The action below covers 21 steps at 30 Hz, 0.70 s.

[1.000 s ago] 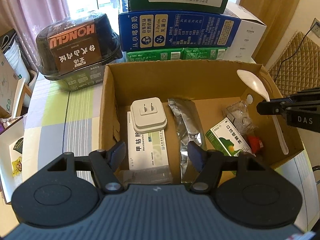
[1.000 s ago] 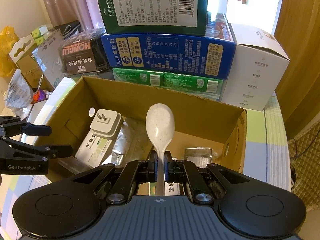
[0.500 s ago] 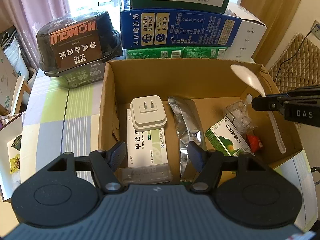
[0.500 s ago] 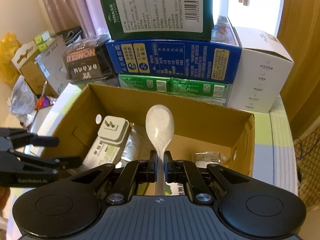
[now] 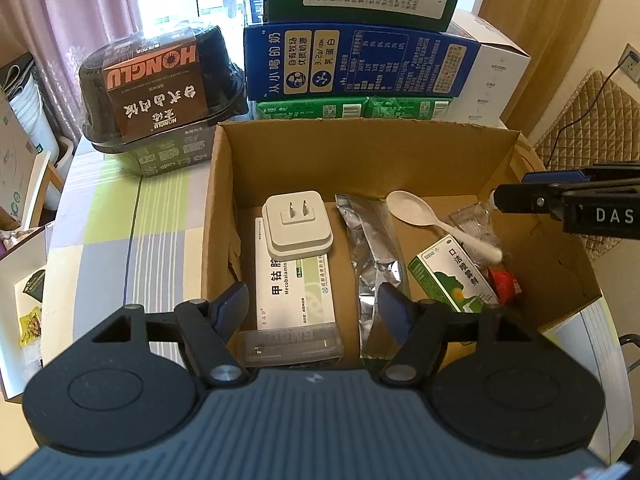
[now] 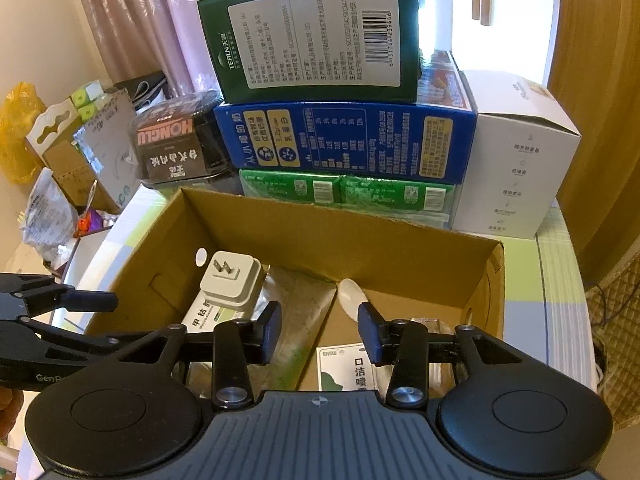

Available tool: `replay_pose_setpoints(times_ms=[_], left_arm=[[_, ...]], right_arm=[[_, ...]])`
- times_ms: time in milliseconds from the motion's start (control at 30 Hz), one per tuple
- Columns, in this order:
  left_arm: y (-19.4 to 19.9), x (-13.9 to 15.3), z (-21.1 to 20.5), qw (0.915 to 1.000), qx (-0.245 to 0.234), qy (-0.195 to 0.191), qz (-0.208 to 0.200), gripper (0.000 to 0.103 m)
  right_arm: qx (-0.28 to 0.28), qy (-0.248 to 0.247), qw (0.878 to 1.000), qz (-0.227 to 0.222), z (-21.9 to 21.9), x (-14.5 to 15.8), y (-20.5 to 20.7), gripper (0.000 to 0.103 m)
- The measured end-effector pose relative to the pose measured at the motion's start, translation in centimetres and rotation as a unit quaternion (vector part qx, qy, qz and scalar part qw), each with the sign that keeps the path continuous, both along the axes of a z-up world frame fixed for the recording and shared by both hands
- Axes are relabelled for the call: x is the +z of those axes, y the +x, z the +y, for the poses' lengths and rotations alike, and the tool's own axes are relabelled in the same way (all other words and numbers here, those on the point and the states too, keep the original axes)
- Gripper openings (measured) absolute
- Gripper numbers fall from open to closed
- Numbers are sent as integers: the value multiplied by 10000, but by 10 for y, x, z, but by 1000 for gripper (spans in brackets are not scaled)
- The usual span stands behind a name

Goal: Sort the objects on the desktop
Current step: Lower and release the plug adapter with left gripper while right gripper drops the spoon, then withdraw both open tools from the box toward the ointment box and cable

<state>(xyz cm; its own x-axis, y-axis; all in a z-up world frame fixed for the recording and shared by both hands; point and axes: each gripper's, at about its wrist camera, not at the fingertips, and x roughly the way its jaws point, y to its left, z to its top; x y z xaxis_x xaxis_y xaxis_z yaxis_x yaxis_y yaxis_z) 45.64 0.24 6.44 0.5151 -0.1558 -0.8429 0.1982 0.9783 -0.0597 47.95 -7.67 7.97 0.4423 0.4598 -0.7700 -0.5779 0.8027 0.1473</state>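
So right now my right hand-held gripper (image 6: pixel 319 330) is spread wide with nothing in it, hanging over the near edge of the open brown cardboard box (image 5: pixel 404 160), and the white plastic spoon (image 5: pixel 432 218) is lying loose inside, bowl toward the back wall and handle slanting across the clear crinkly plastic wrapper (image 5: pixel 474 220) and the top corner of the green-and-white oral spray carton (image 5: pixel 452 276). I'd call that a finished drop, since nothing is touching the spoon. My left hand-held gripper (image 5: pixel 313 312) is also released and empty, parked over the box's front left, probably just waiting for its turn. Box contents, left to right: a white medicine carton with a green stripe (image 5: pixel 294 292) lying flat, a white two-prong plug adapter (image 5: pixel 297 224) sitting on its far end, a clear plastic case (image 5: pixel 290 346) against its near end, then a crumpled silver foil pouch (image 5: pixel 374 256) down the middle, then the spoon pile, plus a small red thing (image 5: pixel 502 282) that I can't identify tucked beside the spray carton. Everything's basically tossed in flat, no stacking logic. Behind the box on the striped counter (image 5: pixel 120 216) there's a stack of green and blue cartons and a black lidded food bowl (image 5: pixel 160 92), which I'm guessing stay put.
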Motion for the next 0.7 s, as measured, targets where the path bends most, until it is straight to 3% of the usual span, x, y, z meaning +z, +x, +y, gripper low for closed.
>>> replay_pose_setpoints(times_ms=[467,700], left_arm=[[-16,18,4,9999,26,18,-121,73],[-35,31,5,9997,61,-65,-223,81]], right_arm=[[120,-82,9999,15,-6,10,-18,43],[125,-97,9998,-87,-14,25,-33,74]])
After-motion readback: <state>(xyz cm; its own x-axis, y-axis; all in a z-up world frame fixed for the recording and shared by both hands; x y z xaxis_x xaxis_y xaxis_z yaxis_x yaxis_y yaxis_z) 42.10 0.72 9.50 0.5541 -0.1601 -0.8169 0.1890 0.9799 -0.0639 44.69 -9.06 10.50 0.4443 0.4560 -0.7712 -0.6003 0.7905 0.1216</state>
